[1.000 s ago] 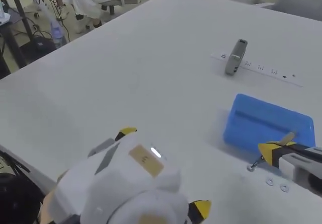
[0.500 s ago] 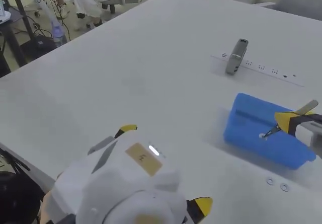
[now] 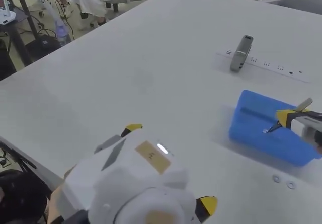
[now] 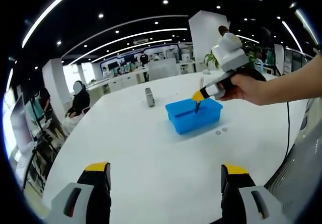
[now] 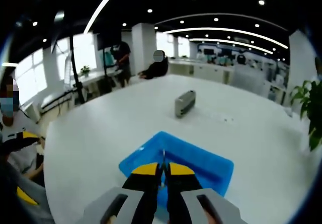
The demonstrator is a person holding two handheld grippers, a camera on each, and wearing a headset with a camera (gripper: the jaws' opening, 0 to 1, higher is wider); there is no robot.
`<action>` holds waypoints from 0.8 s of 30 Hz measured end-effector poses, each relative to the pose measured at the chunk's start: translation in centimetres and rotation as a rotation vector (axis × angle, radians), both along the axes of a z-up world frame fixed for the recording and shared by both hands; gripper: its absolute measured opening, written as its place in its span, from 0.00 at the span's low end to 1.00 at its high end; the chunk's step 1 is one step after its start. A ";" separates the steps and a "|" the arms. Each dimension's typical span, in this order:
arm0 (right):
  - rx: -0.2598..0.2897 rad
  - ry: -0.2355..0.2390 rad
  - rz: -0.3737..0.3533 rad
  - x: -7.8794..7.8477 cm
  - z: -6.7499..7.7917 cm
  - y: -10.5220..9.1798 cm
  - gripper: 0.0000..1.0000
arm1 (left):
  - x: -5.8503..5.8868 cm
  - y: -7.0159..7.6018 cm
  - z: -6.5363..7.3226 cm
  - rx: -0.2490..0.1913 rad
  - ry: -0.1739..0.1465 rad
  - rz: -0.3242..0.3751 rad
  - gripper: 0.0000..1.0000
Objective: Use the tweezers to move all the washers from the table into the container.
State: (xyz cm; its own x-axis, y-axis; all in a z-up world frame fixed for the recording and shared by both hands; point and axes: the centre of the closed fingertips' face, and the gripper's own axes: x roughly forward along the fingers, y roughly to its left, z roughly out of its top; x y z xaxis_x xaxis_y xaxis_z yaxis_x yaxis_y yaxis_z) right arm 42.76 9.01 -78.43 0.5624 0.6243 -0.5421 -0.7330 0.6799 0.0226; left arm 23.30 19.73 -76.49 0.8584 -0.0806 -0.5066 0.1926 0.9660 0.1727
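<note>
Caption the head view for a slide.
Right gripper holds tweezers over the blue container; two washers lie on the table beside it; left gripper open in foreground.

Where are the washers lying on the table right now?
In the head view, two washers lie at lower right on the table, just before the blue container's near wall.

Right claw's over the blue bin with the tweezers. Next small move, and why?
Probably ease the right claw slightly so the tweezers open and drop whatever they carry, since their tips point down into the blue container. Whether a washer sits at the tips is too small to tell. Two washers lie on the table beside the container, to fetch afterwards.
</note>
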 end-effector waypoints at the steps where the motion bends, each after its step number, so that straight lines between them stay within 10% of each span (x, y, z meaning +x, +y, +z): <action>1: -0.016 -0.008 0.005 0.0 -0.2 0.0 0.02 | 0.0 0.0 0.0 0.000 0.001 -0.001 0.93; 24: -0.061 -0.008 0.036 0.7 -2.2 0.4 0.02 | 0.0 0.1 0.0 0.005 0.004 0.000 0.91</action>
